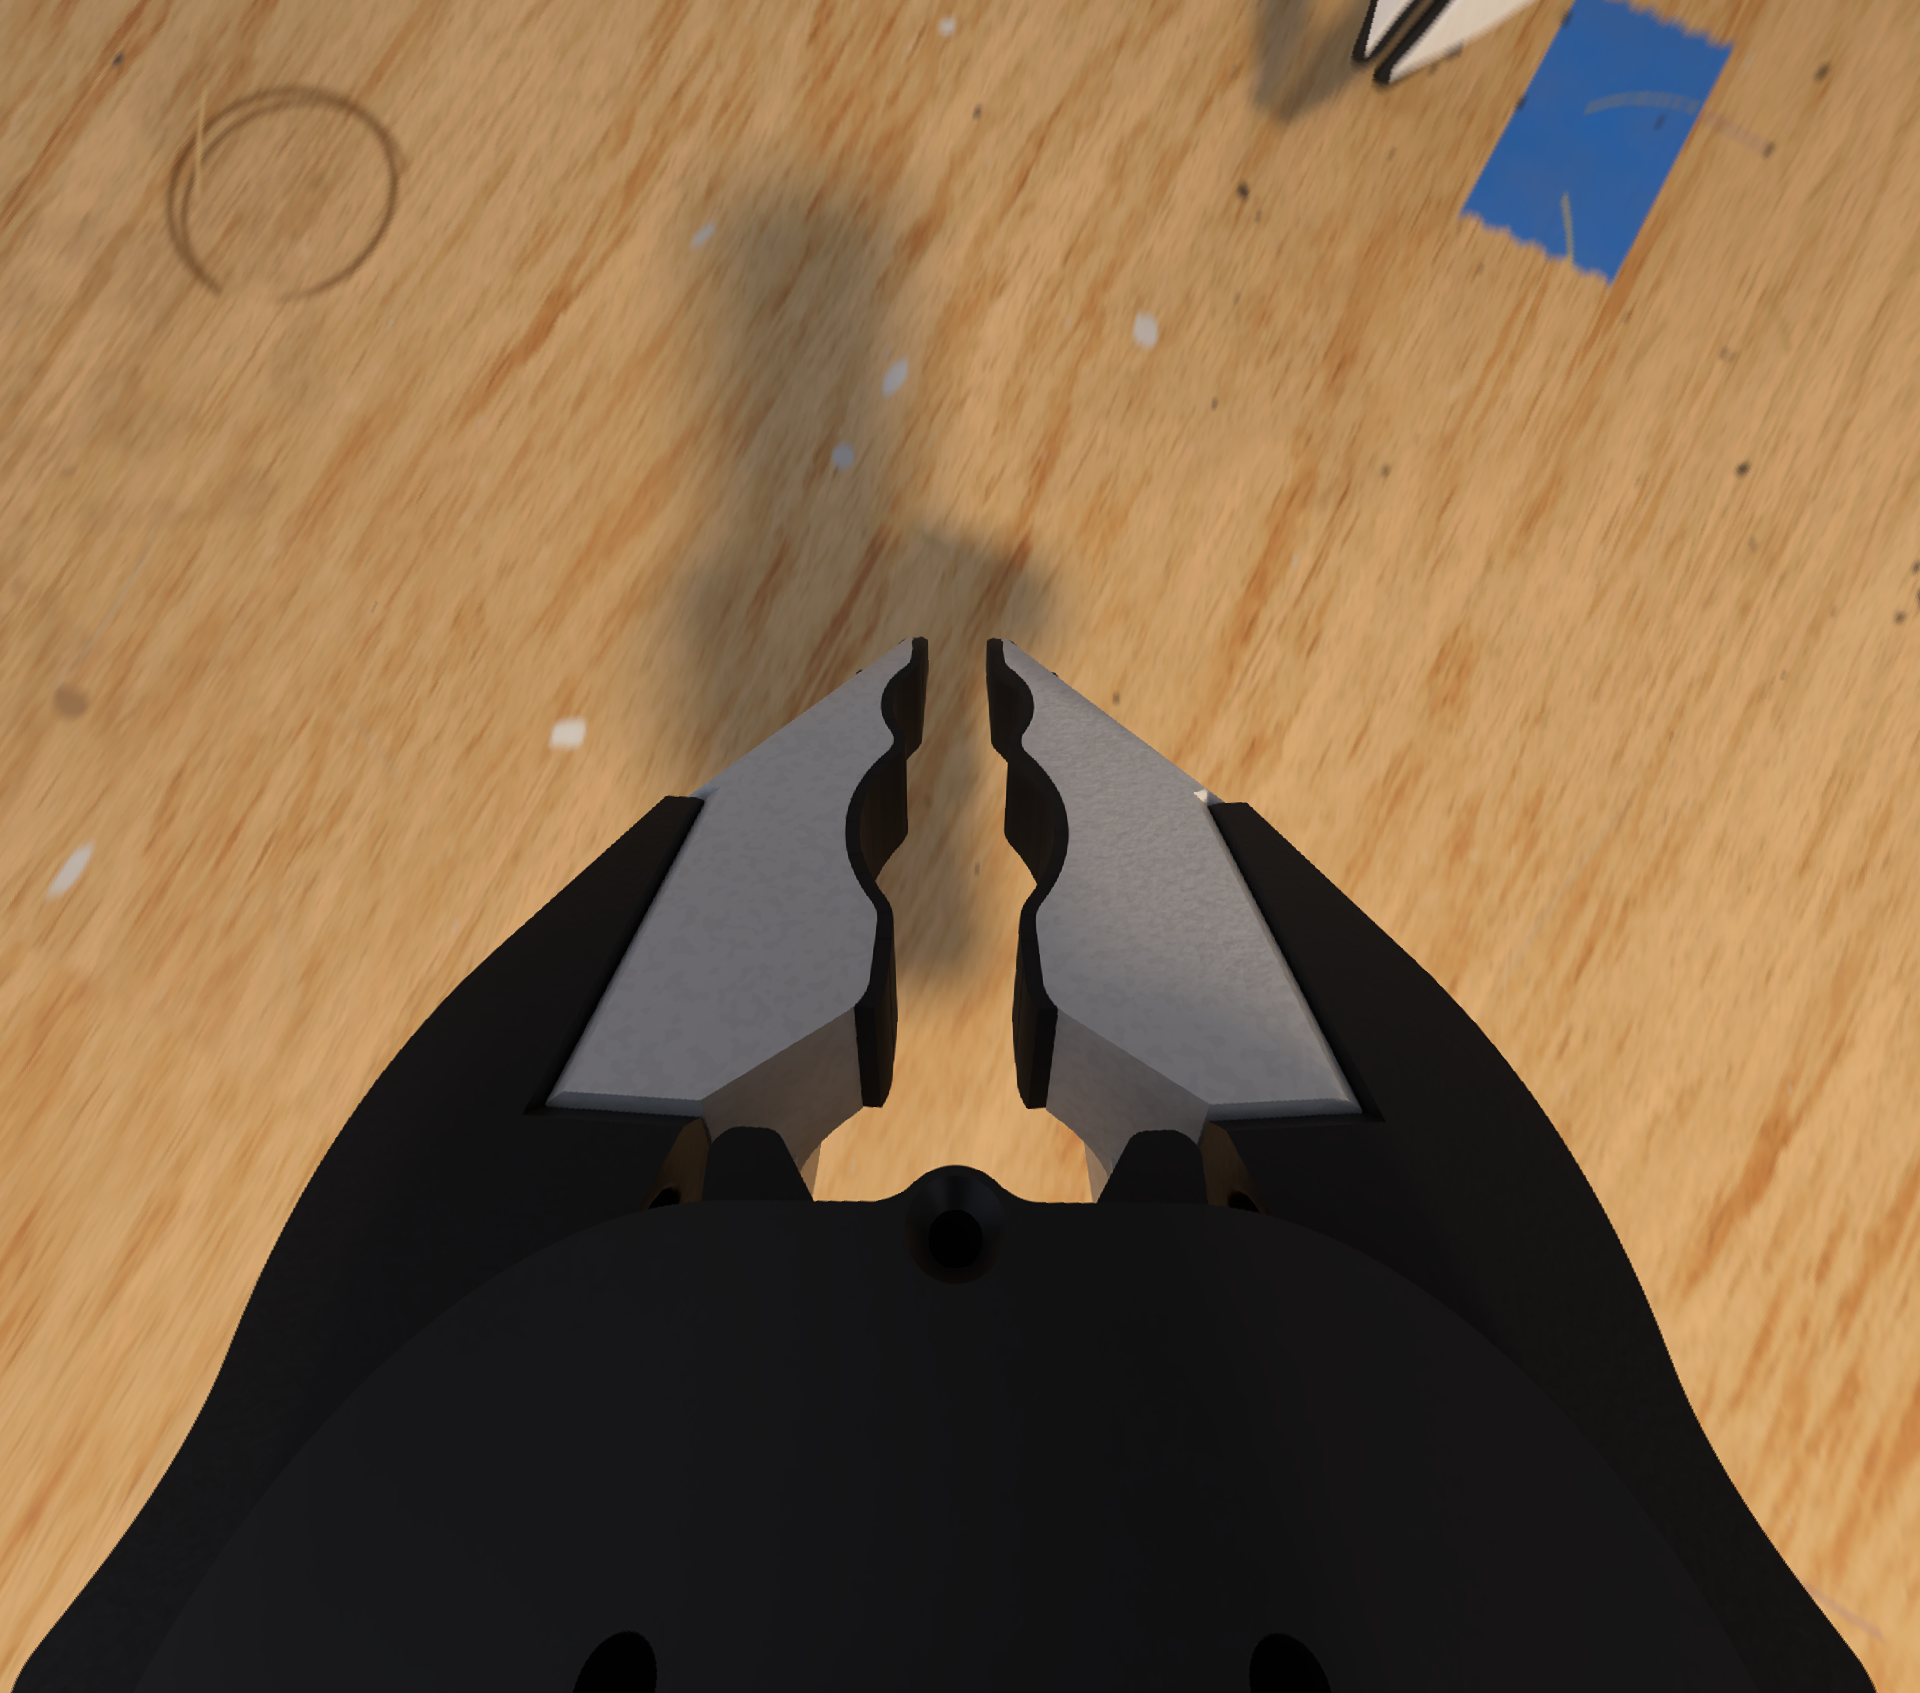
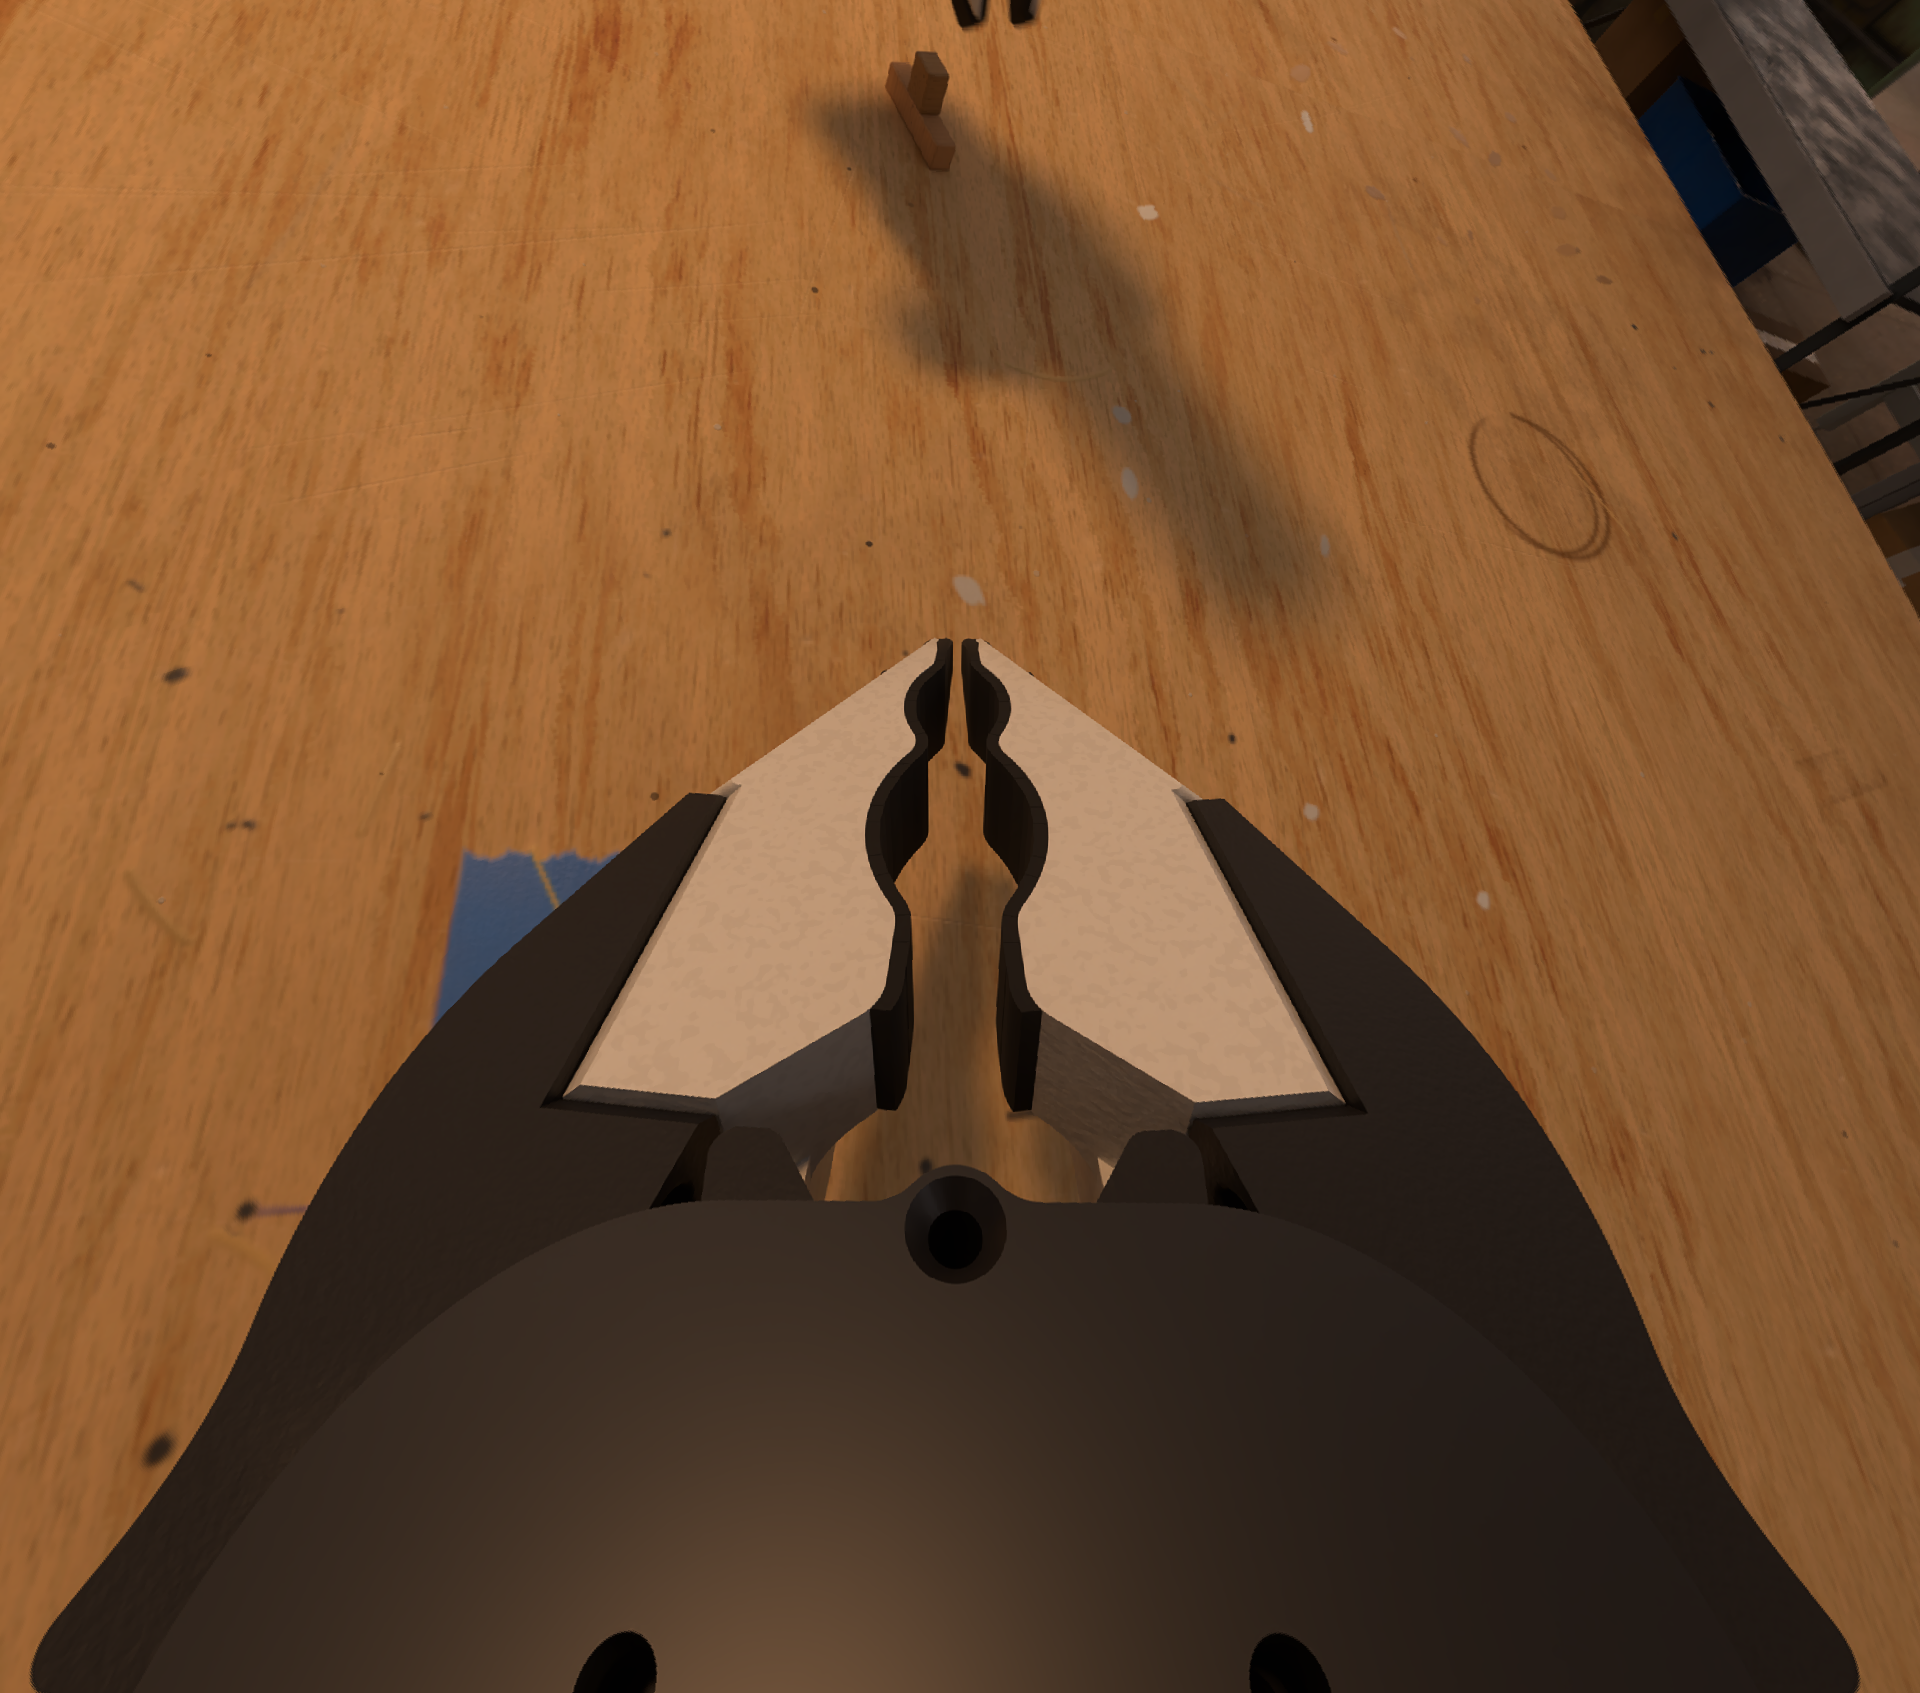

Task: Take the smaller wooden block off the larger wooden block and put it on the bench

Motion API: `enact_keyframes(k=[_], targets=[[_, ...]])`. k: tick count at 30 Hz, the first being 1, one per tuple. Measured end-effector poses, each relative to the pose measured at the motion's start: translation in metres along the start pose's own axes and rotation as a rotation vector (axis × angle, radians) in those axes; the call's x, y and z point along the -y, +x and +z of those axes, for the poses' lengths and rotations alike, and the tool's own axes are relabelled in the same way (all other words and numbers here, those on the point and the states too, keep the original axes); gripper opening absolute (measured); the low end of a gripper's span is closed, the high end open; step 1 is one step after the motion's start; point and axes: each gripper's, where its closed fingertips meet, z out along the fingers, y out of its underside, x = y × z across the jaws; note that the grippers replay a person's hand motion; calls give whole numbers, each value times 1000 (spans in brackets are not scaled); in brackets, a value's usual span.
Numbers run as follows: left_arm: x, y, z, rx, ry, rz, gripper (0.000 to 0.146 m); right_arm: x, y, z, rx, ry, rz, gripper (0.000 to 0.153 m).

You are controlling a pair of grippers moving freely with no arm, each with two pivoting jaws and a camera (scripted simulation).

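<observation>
In the right wrist view a small brown wooden block [image 2: 931,81] sits on the far end of a longer, flat wooden block [image 2: 933,139] lying on the wooden bench [image 2: 520,293]. The left gripper [image 2: 997,18] hangs just beyond and above the blocks, its jaws a narrow gap apart and empty. My right gripper [image 2: 954,646] is far back from the blocks, shut and empty. In the left wrist view the left gripper [image 1: 958,646] is slightly open over bare bench [image 1: 416,500]; the blocks are not in that view. The right gripper [image 1: 1387,62] shows shut at the top right.
A blue tape patch [image 1: 1595,137] lies on the bench by the right gripper and also shows in the right wrist view [image 2: 509,916]. A ring mark [image 2: 1538,490] is near the bench's right edge [image 2: 1662,137]. Shelving and a blue box [image 2: 1704,168] stand beyond it.
</observation>
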Motion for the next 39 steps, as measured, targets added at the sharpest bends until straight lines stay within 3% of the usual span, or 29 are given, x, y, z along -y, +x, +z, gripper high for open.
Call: enact_keyframes(k=[9,13,22,34,39], targets=[[-72,-25,-35,166,-301,-13,20,0,1,4,17,0,27,1],[-72,-30,-31,128,-367,46,25,0,2,3,11,1,32,1],[-81,-32,-13,32,-611,175,19,1,8,-1,0,21,55,1],[-93,-35,2,61,-657,154,14,2,10,-5,4,42,84,1],[-81,-27,9,45,-569,150,7,2,11,-6,-1,44,85,1]])
